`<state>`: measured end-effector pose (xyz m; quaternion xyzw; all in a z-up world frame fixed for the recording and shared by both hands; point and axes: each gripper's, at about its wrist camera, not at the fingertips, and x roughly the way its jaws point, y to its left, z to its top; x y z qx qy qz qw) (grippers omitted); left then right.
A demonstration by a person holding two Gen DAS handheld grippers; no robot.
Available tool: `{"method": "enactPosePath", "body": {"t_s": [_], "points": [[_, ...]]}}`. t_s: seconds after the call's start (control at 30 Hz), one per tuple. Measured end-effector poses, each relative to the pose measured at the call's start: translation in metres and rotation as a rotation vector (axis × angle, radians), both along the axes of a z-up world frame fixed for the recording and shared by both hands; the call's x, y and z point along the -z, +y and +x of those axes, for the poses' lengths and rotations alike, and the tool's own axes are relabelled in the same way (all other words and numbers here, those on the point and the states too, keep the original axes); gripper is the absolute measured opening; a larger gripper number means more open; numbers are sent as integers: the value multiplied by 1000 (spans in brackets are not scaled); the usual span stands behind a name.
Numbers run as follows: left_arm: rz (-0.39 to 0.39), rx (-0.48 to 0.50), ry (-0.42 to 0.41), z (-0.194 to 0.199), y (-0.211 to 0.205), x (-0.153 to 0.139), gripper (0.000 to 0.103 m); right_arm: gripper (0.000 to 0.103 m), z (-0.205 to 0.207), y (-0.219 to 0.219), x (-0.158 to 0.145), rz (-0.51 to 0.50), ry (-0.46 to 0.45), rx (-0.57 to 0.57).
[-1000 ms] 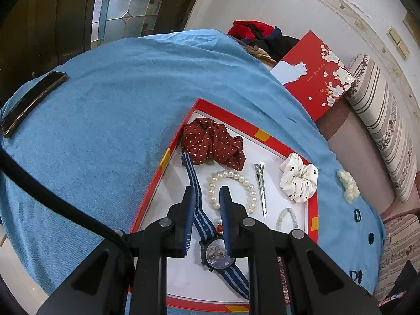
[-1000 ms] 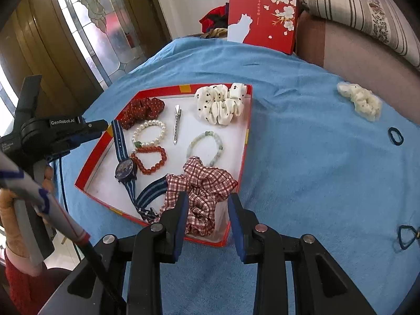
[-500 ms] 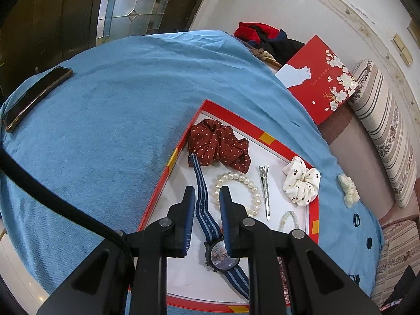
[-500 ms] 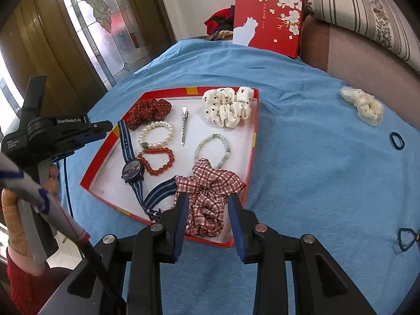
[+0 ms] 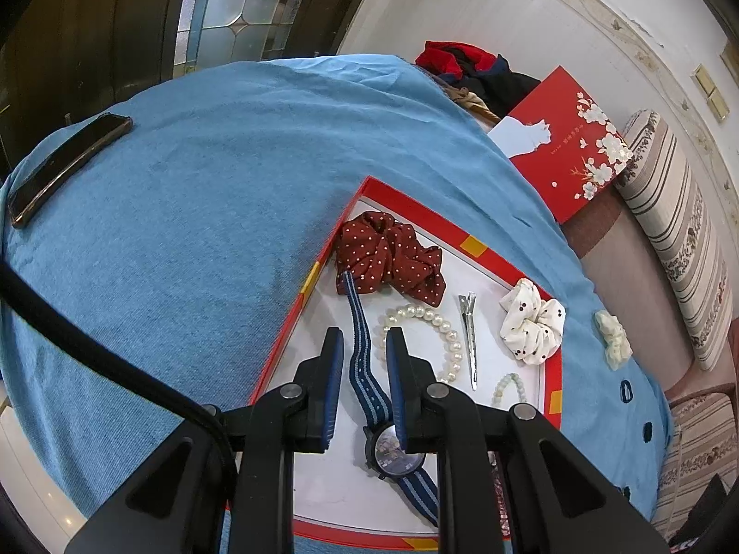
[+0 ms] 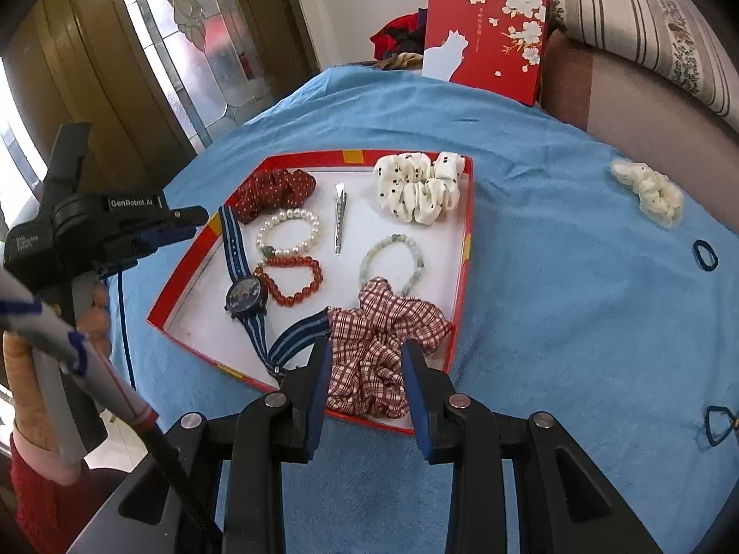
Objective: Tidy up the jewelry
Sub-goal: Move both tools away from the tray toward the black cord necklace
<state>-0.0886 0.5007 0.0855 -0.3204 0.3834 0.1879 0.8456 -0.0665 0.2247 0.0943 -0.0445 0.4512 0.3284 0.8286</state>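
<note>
A red tray (image 6: 467, 212) with a white floor lies on the blue cloth. In it lie a blue striped watch (image 6: 246, 298), a pearl bracelet (image 6: 286, 214), a red bead bracelet (image 6: 291, 300), a pale green bracelet (image 6: 418, 256), a silver hair clip (image 6: 339, 217), a red dotted scrunchie (image 6: 272, 187), a white dotted scrunchie (image 6: 415, 184) and a plaid scrunchie (image 6: 378, 351). My left gripper (image 5: 365, 341) hovers over the tray's left side above the watch strap (image 5: 360, 346), narrowly open and empty. My right gripper (image 6: 366, 346) hangs open above the plaid scrunchie at the near rim, holding nothing.
A cream scrunchie (image 6: 649, 191) and two dark hair ties (image 6: 705, 255) (image 6: 718, 422) lie on the cloth right of the tray. A phone (image 5: 69, 166) rests at the cloth's far left. A red flowered box lid (image 6: 485, 37) leans against a striped sofa (image 6: 646, 9) behind.
Both views drift only slightly. The tray's contents lie as before, and both grippers keep the same gap with nothing taken or let go.
</note>
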Motion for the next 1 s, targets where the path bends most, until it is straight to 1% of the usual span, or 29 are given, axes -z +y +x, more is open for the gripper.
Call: {"method": "enactPosePath", "body": {"t_s": [0.2,0.27,0.37,0.5,0.67,0.77,0.83,1.0], "points": [[7,16,5,3,-4,0,17,33,3,-4,-2,5,-5,16],[12,28,6,6,-8,-1,21,33,3,-6,-2,3,-7,22],[38,48,3,10,-18,-5,30,33,3,-12,1,-2,-3,32],[64,76,5,16,-30,-7,31,34,3,-24,7,-9,10,47],[94,115,23,24,-50,-6,32,35,3,-51,15,-19,26,78],[145,159,33,30,-73,-8,34,38,4,-70,19,-30,32,112],[184,191,40,34,-89,-8,36,38,7,-85,22,-37,38,140],[253,285,51,46,-133,-9,37,38,14,-130,27,-51,51,227]]}}
